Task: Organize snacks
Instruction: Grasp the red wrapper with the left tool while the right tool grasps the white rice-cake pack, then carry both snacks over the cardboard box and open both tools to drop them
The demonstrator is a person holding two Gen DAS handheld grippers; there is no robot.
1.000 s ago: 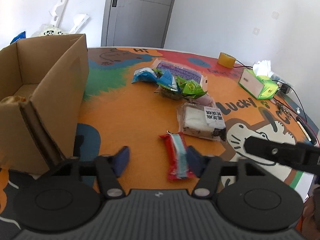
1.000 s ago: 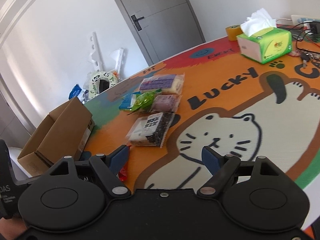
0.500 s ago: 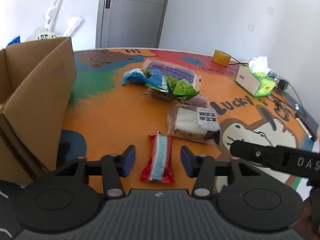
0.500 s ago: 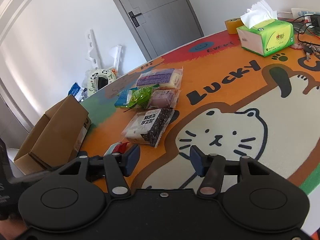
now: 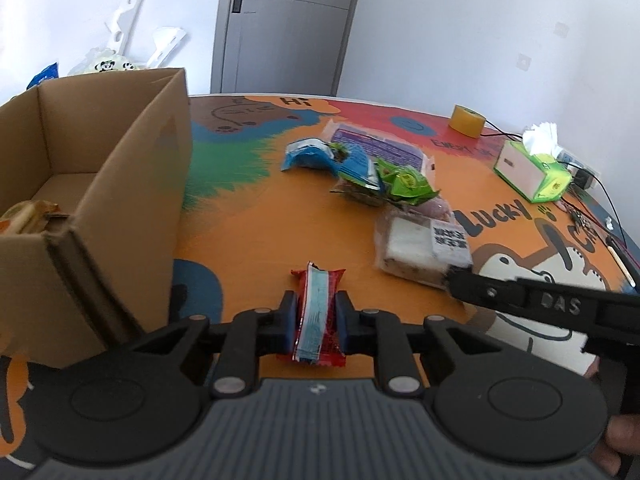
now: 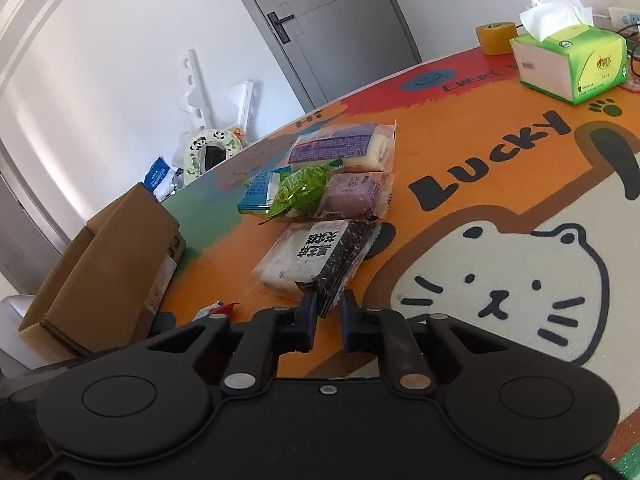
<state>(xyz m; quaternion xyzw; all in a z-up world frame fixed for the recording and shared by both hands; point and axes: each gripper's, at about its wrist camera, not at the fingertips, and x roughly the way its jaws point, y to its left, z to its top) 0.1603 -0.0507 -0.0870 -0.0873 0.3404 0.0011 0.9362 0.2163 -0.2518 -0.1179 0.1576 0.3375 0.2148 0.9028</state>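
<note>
While the left gripper [image 5: 316, 318] pinches the red-and-blue snack bar [image 5: 316, 312] beside the cardboard box [image 5: 120, 200], the right gripper [image 6: 327, 314] clamps the black-and-white packet's [image 6: 316, 260] corner.

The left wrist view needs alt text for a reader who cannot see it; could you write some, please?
The left gripper is shut on a red and blue snack bar lying on a colourful cartoon table. An open cardboard box stands to its left, more snack packets lie beyond, and the right gripper reaches a white packet.

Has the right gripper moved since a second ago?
Yes. The right gripper has advanced toward the black-and-white snack pack, which lay well ahead of it, and now pinches the pack's near corner.
</note>
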